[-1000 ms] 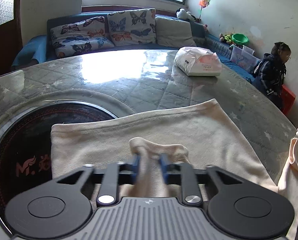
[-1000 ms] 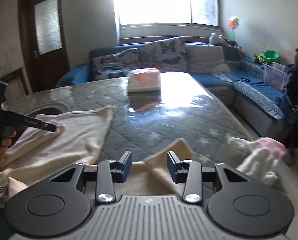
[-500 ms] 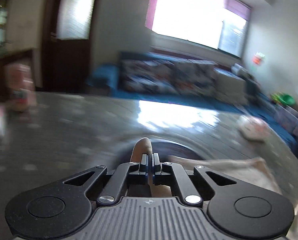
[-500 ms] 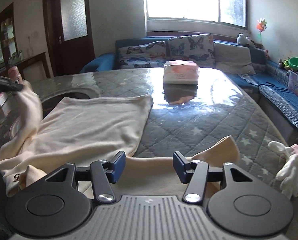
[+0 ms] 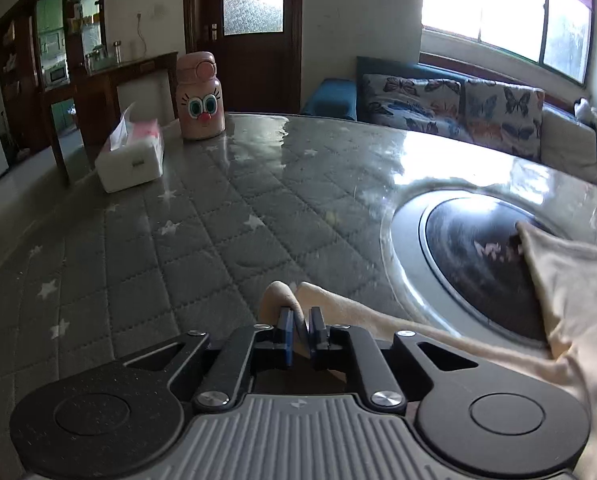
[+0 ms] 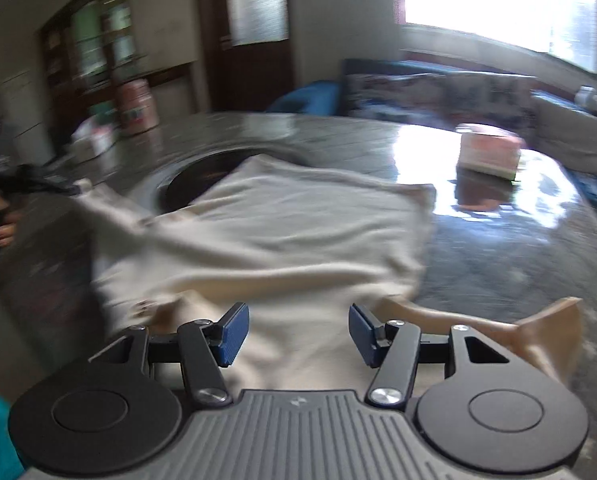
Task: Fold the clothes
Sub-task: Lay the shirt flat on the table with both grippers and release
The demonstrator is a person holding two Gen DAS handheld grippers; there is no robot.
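**Cream garment pulled out across the worktop, one corner pinched**

The worktop [image 5: 226,216] fills both views: a grey quilted cover with pale stars under a glossy sheet, with a round dark inset [image 5: 474,256] set in a silver ring. A blue sofa [image 5: 450,108] with butterfly cushions stands behind it beneath a bright window.

The cream garment [image 6: 282,232] lies spread over the middle of the worktop, its far edge covering part of the dark inset. One end is drawn out toward the left, where the left hand-held gripper [image 5: 300,336] is clenched on a fold of the cloth between its blue pads. A beige piece of cloth [image 6: 546,336] lies at the near right.

The right hand-held gripper [image 6: 294,334] hovers over the near edge of the garment, its jaws opening, with nothing pinched between them.

At the far left corner stand a white tissue box [image 5: 132,160] and, just behind it, a pink bottle [image 5: 200,96] with a cartoon face. A second tissue pack [image 6: 490,154] sits on the right side.
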